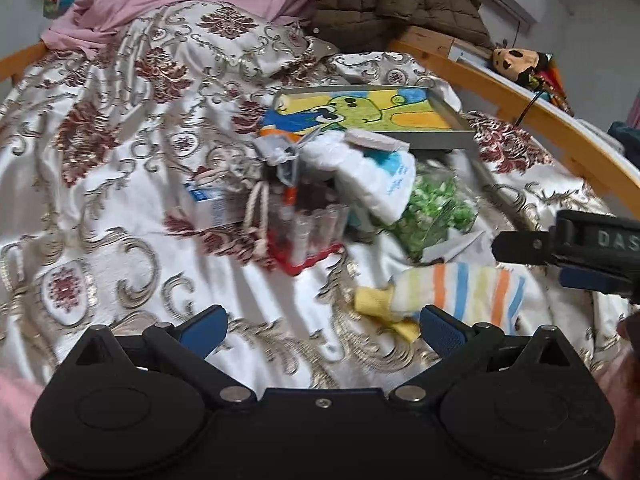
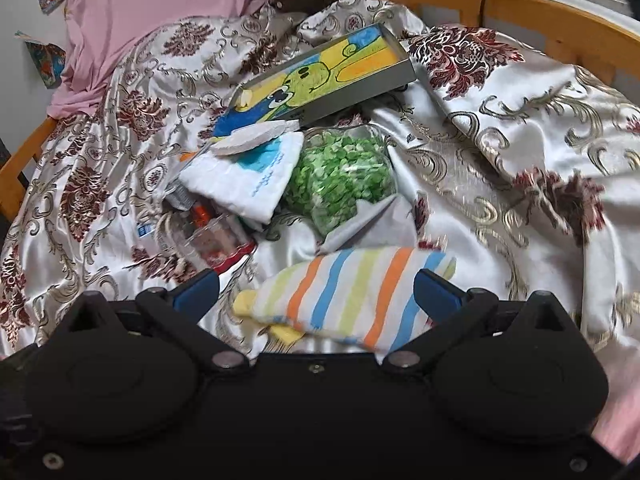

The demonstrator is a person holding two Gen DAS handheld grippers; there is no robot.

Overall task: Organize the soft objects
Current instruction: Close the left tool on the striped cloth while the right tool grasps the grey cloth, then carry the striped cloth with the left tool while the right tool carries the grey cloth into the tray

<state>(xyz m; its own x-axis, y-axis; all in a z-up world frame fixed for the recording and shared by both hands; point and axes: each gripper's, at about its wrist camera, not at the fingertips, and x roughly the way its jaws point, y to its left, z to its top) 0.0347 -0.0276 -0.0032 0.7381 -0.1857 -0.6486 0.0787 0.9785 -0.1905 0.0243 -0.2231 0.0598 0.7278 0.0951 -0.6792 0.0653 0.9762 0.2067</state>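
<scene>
On bedspread (image 2: 520,152): clear bag (image 2: 340,184) w/ green bits.

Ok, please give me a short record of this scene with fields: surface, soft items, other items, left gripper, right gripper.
surface: bed with patterned bedspread
soft items: striped sock, nearest; white and blue cloth behind it
other items: bag of green pieces; picture box; red tray of tubes
left gripper: open, holding nothing, sock ahead to its right
right gripper: open, fingers on either side of the sock, not closed on it

Black left tool (image 1: 322,326), blue pads (image 1: 442,330), silver screws, pink sleeve (image 1: 16,420)
</scene>
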